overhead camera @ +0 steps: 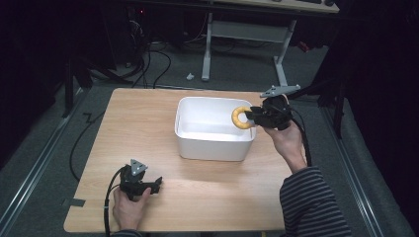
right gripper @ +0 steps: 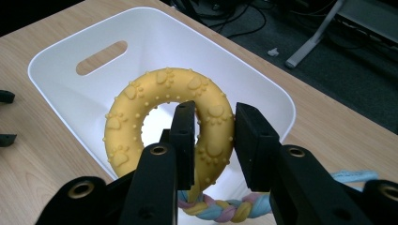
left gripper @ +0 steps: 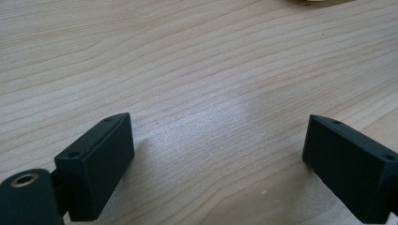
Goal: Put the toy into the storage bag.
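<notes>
At the bottom left of the high view, the left gripper [overhead camera: 157, 183] rests on the wooden table [overhead camera: 143, 128]. In the left gripper view its two black jaws stand wide apart with bare wood between them, so it is let go and holds nothing.

A bit farther up, in the middle of the high view, sits a white bin [overhead camera: 215, 146]. In the right gripper view the bin [right gripper: 61, 51] looks empty inside and has a slot handle in its far wall.

At the bin's right edge, the right gripper [overhead camera: 250, 116] is clenched on a yellow ring toy [overhead camera: 240, 118]. In the right gripper view the ring toy [right gripper: 141, 98] has little paw prints and bumps, and the jaws pinch its right side. It hangs over the bin's near rim. A braided rope [right gripper: 225, 208] in pink, blue and yellow hangs from the ring, low in the frame, and runs off to the right over the table.

What could go wrong? I think the rope could catch on the bin's rim or stay outside when the ring is let go, because it trails behind. The grip is only on one side of the ring, so the toy could swing or slip. If it is dropped too near the rim, it could land on the table.
</notes>
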A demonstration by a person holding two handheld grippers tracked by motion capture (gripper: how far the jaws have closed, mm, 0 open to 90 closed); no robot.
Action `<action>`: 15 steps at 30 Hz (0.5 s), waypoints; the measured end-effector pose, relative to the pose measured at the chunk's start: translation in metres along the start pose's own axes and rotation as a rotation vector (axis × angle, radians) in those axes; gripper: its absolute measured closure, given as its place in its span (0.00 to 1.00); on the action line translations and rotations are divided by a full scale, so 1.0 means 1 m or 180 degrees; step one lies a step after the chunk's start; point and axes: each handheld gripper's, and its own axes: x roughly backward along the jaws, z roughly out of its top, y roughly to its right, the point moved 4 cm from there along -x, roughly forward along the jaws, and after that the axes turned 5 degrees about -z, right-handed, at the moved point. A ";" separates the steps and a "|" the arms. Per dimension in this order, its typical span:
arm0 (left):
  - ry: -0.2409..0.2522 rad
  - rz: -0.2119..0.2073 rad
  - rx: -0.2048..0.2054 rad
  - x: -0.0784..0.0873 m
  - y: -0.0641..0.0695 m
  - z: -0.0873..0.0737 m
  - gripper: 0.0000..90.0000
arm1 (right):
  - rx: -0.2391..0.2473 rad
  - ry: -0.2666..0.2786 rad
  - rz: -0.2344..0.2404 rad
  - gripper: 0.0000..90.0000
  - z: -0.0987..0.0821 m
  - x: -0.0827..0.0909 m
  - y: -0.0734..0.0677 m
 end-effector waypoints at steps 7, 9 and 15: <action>0.0002 0.0003 0.0001 0.000 0.000 0.000 0.11 | 0.0033 -0.0007 0.0060 0.78 0.005 -0.012 -0.009; 0.0002 0.0005 0.0002 0.000 0.000 0.000 0.11 | 0.0068 -0.0020 0.0069 0.78 0.006 -0.017 -0.013; 0.0005 0.0005 -0.0001 0.000 0.000 0.000 0.12 | 0.0089 -0.0041 0.0102 0.78 0.008 -0.028 -0.019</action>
